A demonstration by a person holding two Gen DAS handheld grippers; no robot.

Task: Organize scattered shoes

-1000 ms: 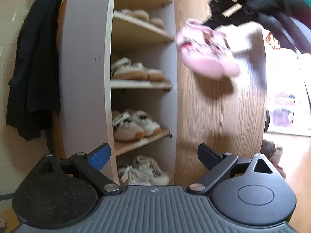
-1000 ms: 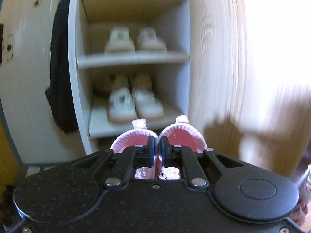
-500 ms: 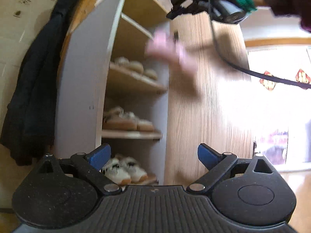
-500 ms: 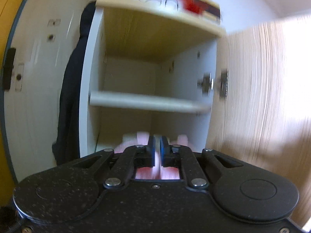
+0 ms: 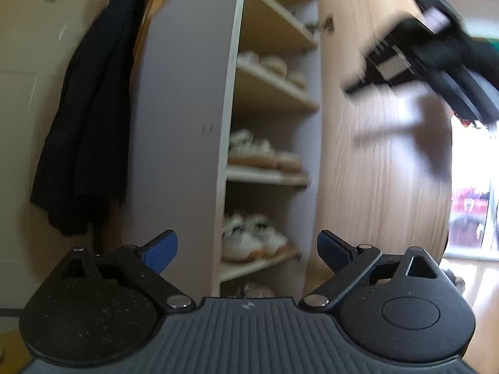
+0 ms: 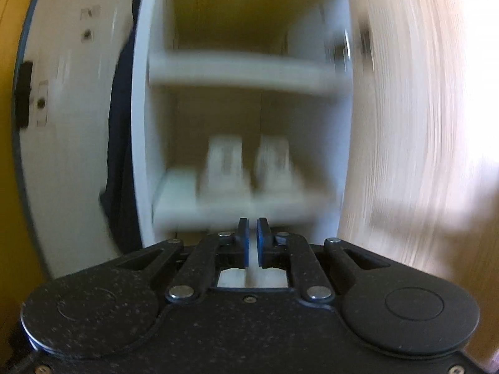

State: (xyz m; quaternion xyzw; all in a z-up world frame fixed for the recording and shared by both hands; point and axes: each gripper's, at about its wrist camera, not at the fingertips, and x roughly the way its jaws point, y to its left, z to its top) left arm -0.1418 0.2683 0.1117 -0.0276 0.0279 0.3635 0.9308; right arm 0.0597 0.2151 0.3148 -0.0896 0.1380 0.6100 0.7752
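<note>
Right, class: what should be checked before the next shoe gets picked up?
1. Left claw open and empty: ok.
2. Right claw empty: ok. Its jaws are nearly shut, have just been opening slightly, and have nothing between them.
3. Door open: ok.
4. Upper shelf free: cannot tell, blurred.
5. Loose shoe in view: cannot tell.

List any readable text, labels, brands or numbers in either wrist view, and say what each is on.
None can be read.
Left tongs housing: a small pale emblem, not lettering.
White shoes on the cabinet shelf: dark markings, too blurred.
Right tongs: a pale patch on the body, too blurred.
Red shapes in the window: too blurred to tell whether they are text.
</note>
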